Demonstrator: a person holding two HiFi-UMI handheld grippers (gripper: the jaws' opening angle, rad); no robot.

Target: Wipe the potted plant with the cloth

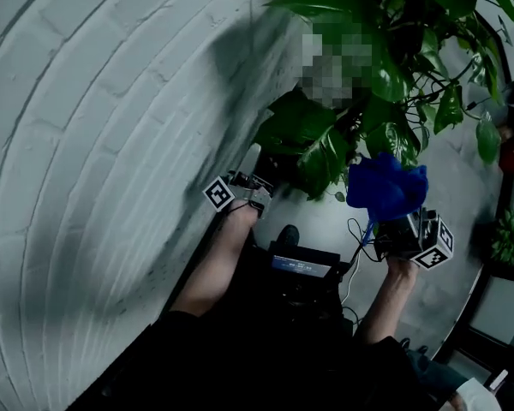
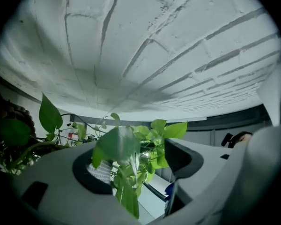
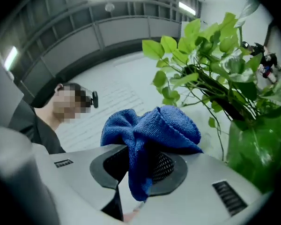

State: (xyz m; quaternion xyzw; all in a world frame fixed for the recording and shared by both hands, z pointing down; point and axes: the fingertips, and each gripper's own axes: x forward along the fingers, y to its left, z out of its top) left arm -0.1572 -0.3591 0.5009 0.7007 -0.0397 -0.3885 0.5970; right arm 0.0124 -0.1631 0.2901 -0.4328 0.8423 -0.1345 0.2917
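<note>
While your right gripper (image 3: pixel 139 170) is clamped on the cloth (image 3: pixel 154 128), your left gripper (image 2: pixel 131 170) gapes w/ a leaf (image 2: pixel 113 144) between, unpinched; wiping the potted plant (image 1: pixel 321 157) prob. hasn't begun.

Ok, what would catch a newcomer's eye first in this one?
The bright blue cloth, bunched up and clamped in the right gripper, stands out just below the potted plant at the head view's right. Left of it, the left gripper has its jaws apart with a few pale green leaves between them, and a white brick wall behind.
</note>
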